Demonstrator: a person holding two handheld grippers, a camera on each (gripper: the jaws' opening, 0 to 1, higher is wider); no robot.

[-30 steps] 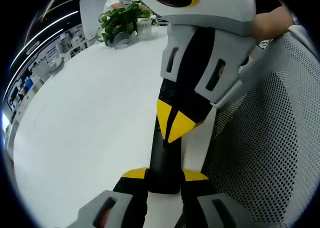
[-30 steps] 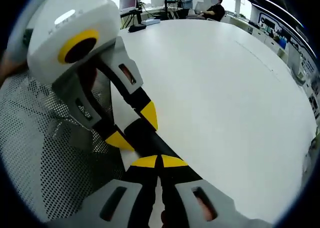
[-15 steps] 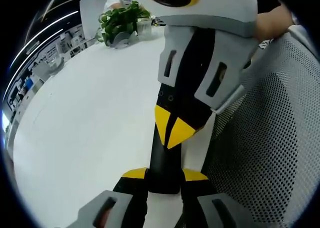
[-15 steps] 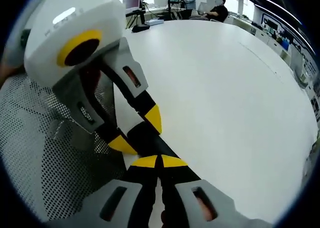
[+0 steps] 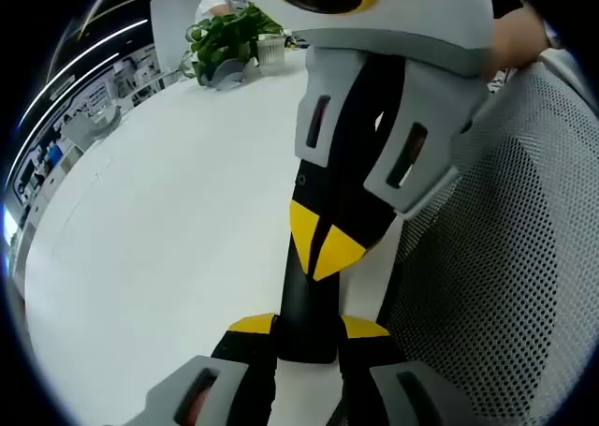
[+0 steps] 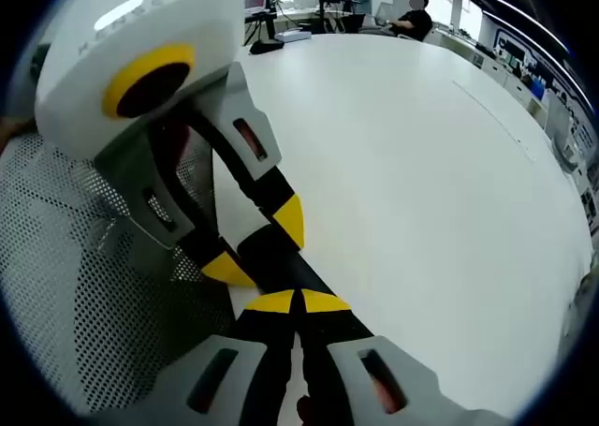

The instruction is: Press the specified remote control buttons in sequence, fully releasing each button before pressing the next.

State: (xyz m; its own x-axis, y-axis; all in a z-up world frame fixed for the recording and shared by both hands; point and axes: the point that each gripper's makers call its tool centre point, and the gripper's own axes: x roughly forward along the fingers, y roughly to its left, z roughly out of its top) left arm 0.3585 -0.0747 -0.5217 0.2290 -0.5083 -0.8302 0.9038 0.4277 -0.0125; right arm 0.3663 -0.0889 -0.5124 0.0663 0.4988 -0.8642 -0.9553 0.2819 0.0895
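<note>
Right gripper nudged closer, fingers pinched together on remote, left gripper clamping remote's end, white table.

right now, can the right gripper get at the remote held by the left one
Likely yes. The left gripper holds the remote above the table, and the right gripper, tips shut, sits right at its face with nothing between them.

On the table, my remote lies at the near edge, potted plant far across.
</note>
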